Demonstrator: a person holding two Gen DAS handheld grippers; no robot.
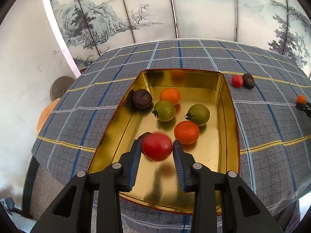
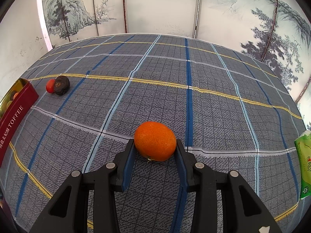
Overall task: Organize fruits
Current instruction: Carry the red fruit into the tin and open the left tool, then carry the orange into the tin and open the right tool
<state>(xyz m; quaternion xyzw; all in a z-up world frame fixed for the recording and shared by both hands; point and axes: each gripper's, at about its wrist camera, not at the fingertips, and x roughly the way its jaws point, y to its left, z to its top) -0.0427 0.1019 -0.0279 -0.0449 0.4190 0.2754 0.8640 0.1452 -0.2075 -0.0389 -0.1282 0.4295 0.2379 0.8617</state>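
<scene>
On my left wrist view, the left gripper (image 1: 157,147) hangs over the near end of the gold-lined tin (image 1: 231,120), and a red tomato (image 1: 157,146) sits between its blue-padded fingers (image 1: 135,167); the tomato is motion-blurred and I see slim gaps at the pads, so I cannot tell whether the jaws are clamped on it or apart. Inside the tin lie two green tomatoes (image 1: 164,110) (image 1: 199,115), two orange fruits (image 1: 170,96) (image 1: 186,132) and a dark wrinkled fruit (image 1: 142,98) against the left wall. Out on the plaid tablecloth (image 1: 194,56), to the right of the tin, a small red tomato (image 1: 237,81) touches another dark fruit (image 1: 248,80). On my right wrist view, the right gripper (image 2: 155,143) is closed on a kumquat (image 2: 155,141), both pads pressed to its sides, low over the cloth and well apart from the tin, whose red wall reads TOFFEE. A green packet (image 2: 304,165) lies at the right edge.
</scene>
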